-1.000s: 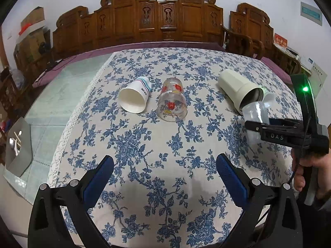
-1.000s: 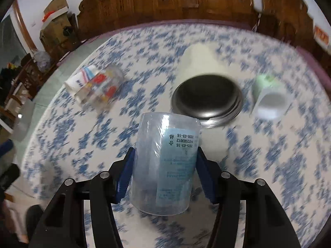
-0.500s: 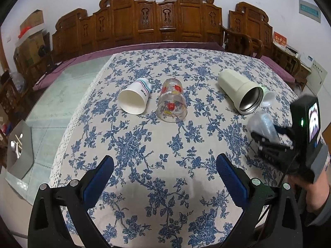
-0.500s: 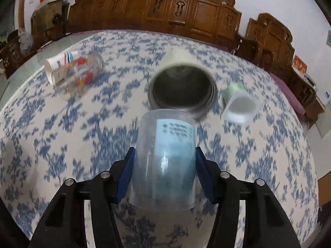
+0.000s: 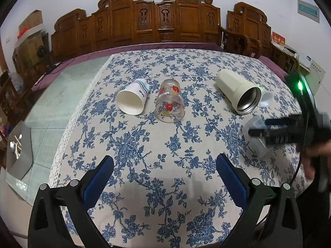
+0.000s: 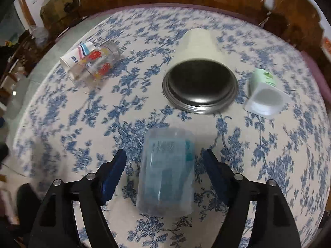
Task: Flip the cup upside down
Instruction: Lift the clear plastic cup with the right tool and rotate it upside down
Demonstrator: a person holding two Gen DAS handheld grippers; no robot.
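Note:
A clear plastic cup with a blue label (image 6: pixel 167 171) stands mouth-down on the floral tablecloth (image 6: pixel 128 111), between the blue pads of my right gripper (image 6: pixel 164 172). The jaws are open, with a gap on each side of the cup. In the left wrist view the same cup (image 5: pixel 255 132) sits at the right, partly hidden by the blurred right gripper (image 5: pixel 266 127). My left gripper (image 5: pixel 164 175) is open and empty above the near part of the table.
Lying on their sides: a cream steel-lined tumbler (image 5: pixel 238 91), a small green-and-white cup (image 6: pixel 264 97), a printed glass (image 5: pixel 170 103) and a striped paper cup (image 5: pixel 133 98). Carved wooden chairs (image 5: pixel 157 20) line the far side. The table edge (image 5: pixel 68 124) is on the left.
My right gripper lowered the clear cup onto the cloth and its jaws opened off it. The left gripper has not moved.

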